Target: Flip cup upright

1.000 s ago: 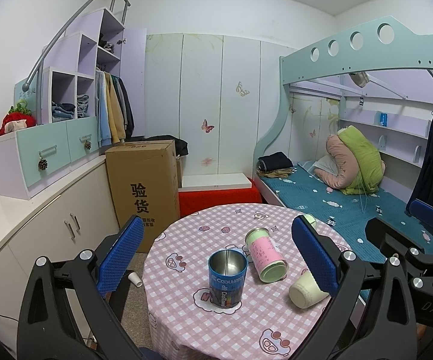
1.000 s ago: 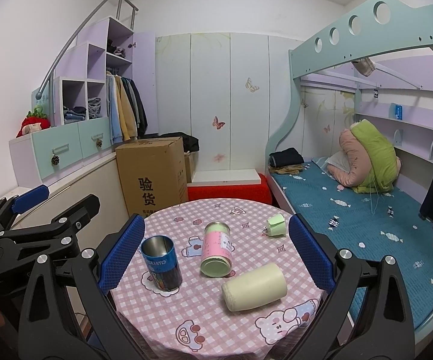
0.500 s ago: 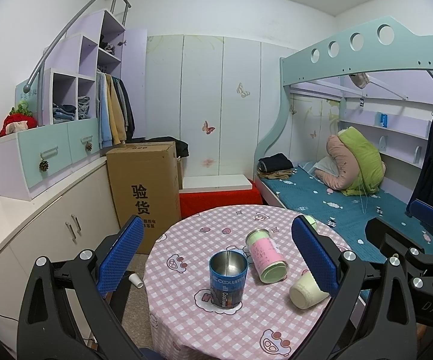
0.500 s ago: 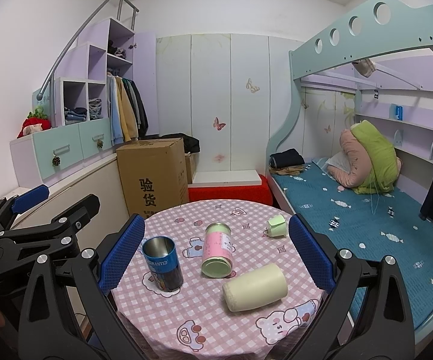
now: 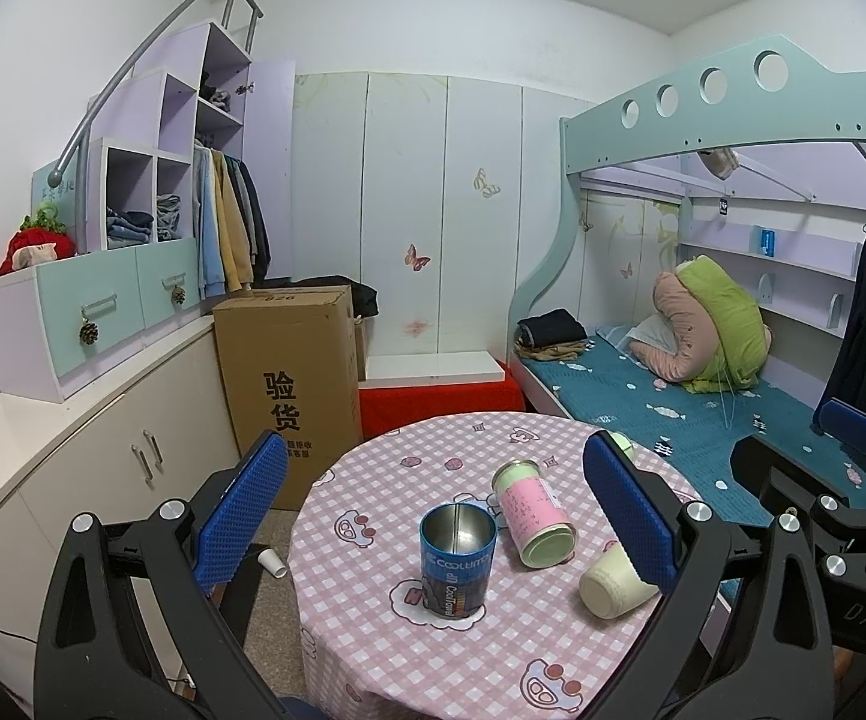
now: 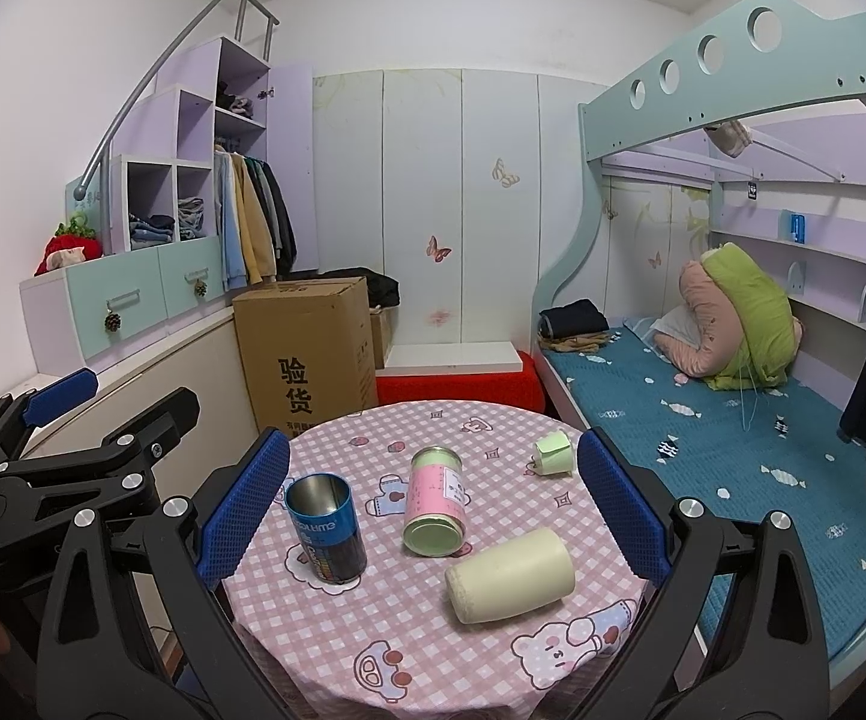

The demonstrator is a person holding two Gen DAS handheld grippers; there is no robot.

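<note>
A cream cup [image 6: 511, 575] lies on its side on the round table [image 6: 372, 648], near the front right; in the left wrist view it [image 5: 610, 581] is partly hidden behind my finger. A pink and green canister [image 6: 434, 499] also lies on its side at the centre. A blue metal cup [image 6: 326, 529] stands upright on the left. My right gripper [image 6: 433, 510] is open above the table's near side, holding nothing. My left gripper [image 5: 433, 516] is open and empty, above the table's left side.
A small green cup [image 6: 553, 451] lies tipped at the table's far right. A cardboard box [image 6: 306, 354] stands behind the table, a bed [image 6: 703, 420] to the right, cabinets [image 5: 102, 456] to the left. A small paper cup [image 5: 272, 562] lies on the floor.
Both views have shifted very slightly; the table objects sit a touch lower in frame. Nothing on the table has moved and both grippers stay open.
</note>
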